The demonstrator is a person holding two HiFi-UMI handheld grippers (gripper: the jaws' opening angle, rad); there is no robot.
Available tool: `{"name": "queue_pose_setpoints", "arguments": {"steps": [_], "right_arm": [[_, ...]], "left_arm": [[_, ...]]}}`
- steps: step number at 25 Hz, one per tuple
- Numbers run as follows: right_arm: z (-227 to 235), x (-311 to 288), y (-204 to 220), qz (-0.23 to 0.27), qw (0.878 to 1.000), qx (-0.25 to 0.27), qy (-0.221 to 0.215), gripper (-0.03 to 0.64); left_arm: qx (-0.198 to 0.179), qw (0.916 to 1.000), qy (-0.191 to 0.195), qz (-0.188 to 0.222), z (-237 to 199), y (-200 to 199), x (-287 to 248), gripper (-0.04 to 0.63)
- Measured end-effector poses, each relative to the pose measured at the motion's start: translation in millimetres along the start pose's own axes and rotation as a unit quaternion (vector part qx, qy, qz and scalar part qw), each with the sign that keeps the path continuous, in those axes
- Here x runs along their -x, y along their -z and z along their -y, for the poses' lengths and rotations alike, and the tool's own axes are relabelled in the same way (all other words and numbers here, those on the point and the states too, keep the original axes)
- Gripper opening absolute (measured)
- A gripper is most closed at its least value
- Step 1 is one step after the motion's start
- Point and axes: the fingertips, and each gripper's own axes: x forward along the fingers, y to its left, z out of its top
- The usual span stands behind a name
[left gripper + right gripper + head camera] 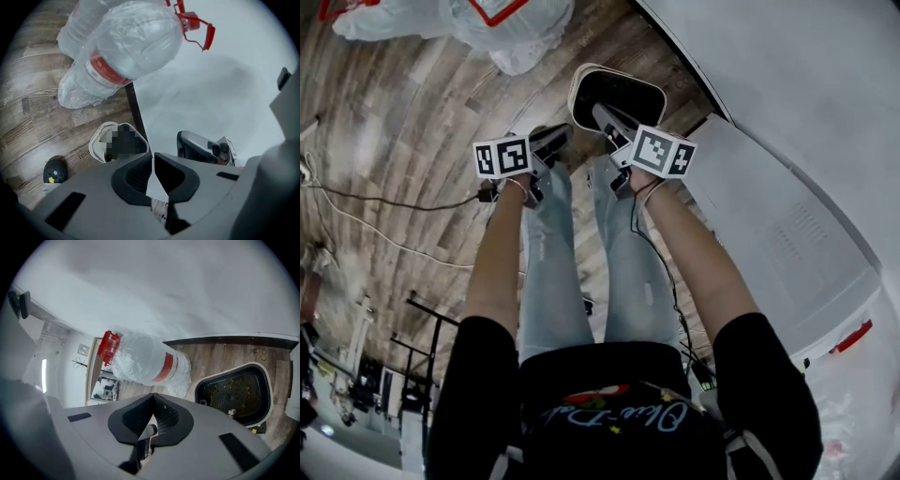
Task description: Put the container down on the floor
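The white container point(578, 86) with a dark mesh inside sits on the wooden floor point(412, 103) by the wall point(164, 287), near plastic-wrapped water jugs point(126, 42). The left gripper point(153, 157) and right gripper point(153, 397) hang above it, each with its jaws together and nothing between them.

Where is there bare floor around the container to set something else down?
Bare wood floor lies left of the container, between the wrapped bottles and the cable. It is crowded on the container's right, by the white wall, and near the person's shoe.
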Motion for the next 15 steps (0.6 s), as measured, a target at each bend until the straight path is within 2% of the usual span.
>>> {"name": "queue_pose_setpoints", "arguments": {"steps": [4,8,12,15], "right_arm": [[-34,18,-14,0.03,0.999,0.011,-0.017,-0.001],[-88,40,-28,0.051,0.994,0.073,-0.058,-0.002],[-130,72,-51,0.095,0.989,0.092,-0.07,-0.002],[-156,104,-62,0.135,0.986,0.078,-0.066,-0.001]], "left_arm": [[-0.002,0.9987,0.029,0.041,36,-13,18,0.014],[-0.022,0.9954,0.061,0.071,82,-24,42,0.012],[-0.064,0.9892,0.091,0.096,135,-35,65,0.012],[-0.109,0.9819,0.101,0.117,179,-39,87,0.011]]}}
